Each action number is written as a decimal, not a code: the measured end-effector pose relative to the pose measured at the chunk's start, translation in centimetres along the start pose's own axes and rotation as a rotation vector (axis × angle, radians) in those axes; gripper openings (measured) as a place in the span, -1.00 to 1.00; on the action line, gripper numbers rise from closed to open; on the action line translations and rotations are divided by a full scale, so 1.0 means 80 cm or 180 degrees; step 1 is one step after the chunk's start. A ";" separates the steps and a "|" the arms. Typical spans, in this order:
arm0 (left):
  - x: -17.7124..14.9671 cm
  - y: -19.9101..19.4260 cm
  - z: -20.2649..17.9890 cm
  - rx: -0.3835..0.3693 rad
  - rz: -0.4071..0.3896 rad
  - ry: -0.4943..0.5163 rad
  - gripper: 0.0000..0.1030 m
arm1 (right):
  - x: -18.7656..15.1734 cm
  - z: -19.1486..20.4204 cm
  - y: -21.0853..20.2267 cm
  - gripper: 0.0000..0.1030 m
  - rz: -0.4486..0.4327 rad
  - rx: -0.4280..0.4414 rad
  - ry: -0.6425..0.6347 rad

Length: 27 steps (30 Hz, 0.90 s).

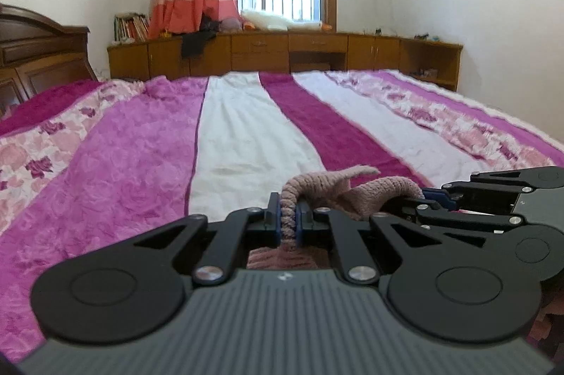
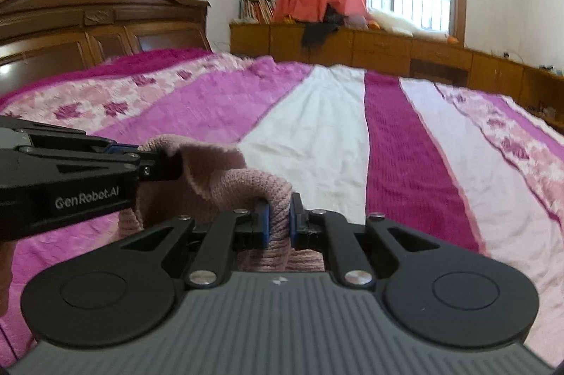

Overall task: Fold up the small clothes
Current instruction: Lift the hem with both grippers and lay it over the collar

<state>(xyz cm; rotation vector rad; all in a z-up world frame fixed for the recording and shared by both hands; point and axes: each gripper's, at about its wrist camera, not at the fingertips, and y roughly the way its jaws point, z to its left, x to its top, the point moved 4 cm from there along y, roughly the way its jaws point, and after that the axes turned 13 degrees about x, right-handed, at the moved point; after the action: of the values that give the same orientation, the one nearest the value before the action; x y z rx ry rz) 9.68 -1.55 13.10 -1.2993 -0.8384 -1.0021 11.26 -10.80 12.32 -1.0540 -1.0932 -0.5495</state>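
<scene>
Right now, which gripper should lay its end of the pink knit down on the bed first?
Probably neither: both need to move together. The left gripper and right gripper are each shut on the knit, side by side above the bed.

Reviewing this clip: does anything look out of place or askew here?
One thing: dark clothing hangs untidily over the front of the wooden cabinet under the window. Otherwise normal: both grippers pinch the pink knit garment above the striped bedspread.

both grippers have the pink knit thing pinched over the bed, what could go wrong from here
1. The left gripper and right gripper each pinch only a narrow rolled edge of the pink knit garment, so it may slip out.
2. The grippers sit close together, so they might collide.
3. Slack cloth bunches between them and may crease when laid on the bedspread.
</scene>
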 end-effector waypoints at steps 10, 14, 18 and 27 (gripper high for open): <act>-0.061 0.117 -0.017 0.0038 0.0409 0.0085 -0.82 | -0.066 -0.044 0.119 -0.77 0.0412 -0.0038 0.0201; -0.083 0.153 -0.014 0.0081 0.0607 0.0053 -0.81 | -0.085 -0.053 0.149 -0.77 0.0528 -0.0021 0.0302; -0.099 0.176 -0.011 0.0079 0.0754 0.0016 -0.77 | -0.100 -0.058 0.160 -0.75 0.0557 -0.0026 0.0353; -0.108 0.183 -0.015 0.0083 0.0830 0.0064 -0.73 | -0.102 -0.054 0.143 -0.13 0.0458 -0.0018 0.0521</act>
<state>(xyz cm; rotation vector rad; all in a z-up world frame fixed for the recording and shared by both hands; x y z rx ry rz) 20.12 -1.83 -0.34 -1.3351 -0.6450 -0.7936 19.06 -10.68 -0.09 -1.0640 -0.8658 -0.5141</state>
